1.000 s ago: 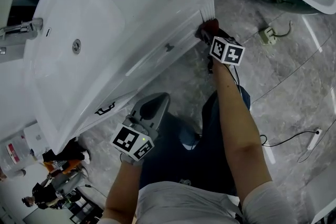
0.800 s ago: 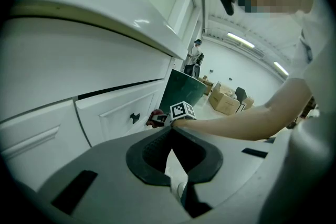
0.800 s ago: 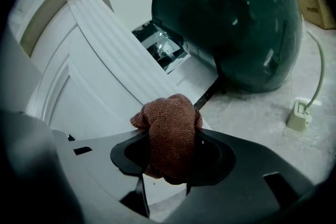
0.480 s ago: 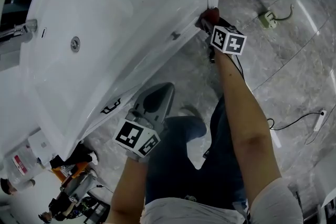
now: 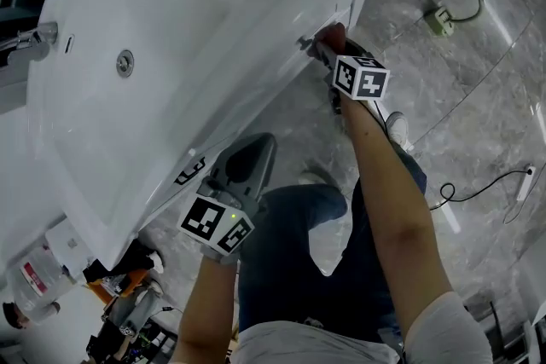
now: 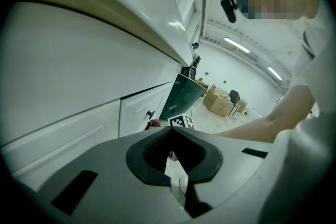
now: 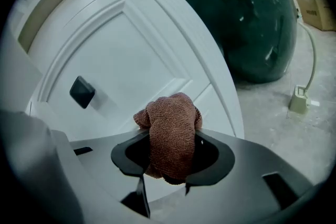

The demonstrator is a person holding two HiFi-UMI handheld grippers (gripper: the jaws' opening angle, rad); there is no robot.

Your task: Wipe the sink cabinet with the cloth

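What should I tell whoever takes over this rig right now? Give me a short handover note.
Right gripper: shut on the brown cloth, which appears to touch the white cabinet door, to the right of its dark knob.
Left gripper: shut, holding nothing, off the cabinet front below the sink.
Done: cloth is gripped and at the door; no way to tell how much has been wiped.
Left: wipe across the door and the rest of the cabinet front.
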